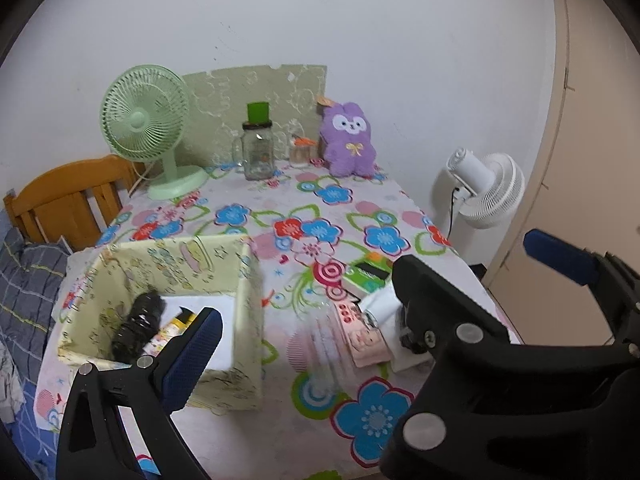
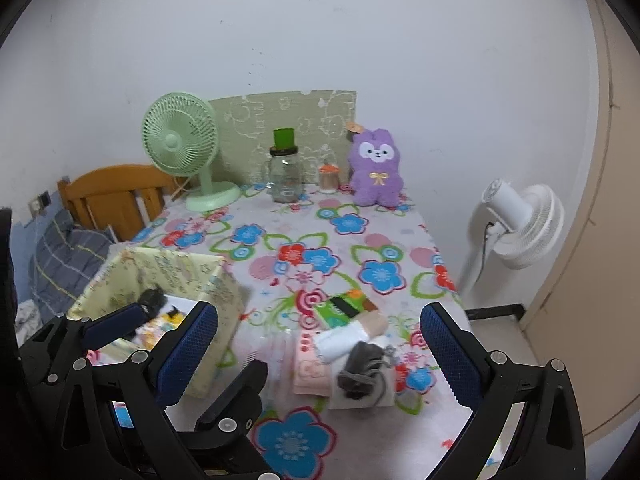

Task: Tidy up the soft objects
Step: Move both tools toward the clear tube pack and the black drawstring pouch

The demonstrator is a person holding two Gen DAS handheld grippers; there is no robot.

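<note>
Nearest the lens, the right gripper (image 2: pixel 320 344) hangs low over the front of the surface (image 2: pixel 360 432) with its jaws spread wide and nothing between them. Ahead of it lies a small heap of soft things: a dark grey bundle with a cord (image 2: pixel 362 368), a rolled white cloth (image 2: pixel 344 340) and a folded pink cloth (image 2: pixel 310 376), touching or overlapping one another. The left gripper (image 1: pixel 372 288) is also wide and empty, one blue pad near the fabric box (image 1: pixel 240 280), the other far out to the right.

The box stands at the left of the surface, open on top, and already holds a dark rolled item (image 1: pixel 138 328) beside some yellow and white things. A purple plush toy (image 1: pixel 348 140) sits upright at the far edge against the wall, well apart from both grippers.

This looks like the gap between placements: some items are boxed, the heap is waiting. The next move probably calls for lowering the right gripper onto one piece, likely the grey bundle, and closing on its bulk rather than the loose cord, so that the neighbours are not dragged along.
</note>
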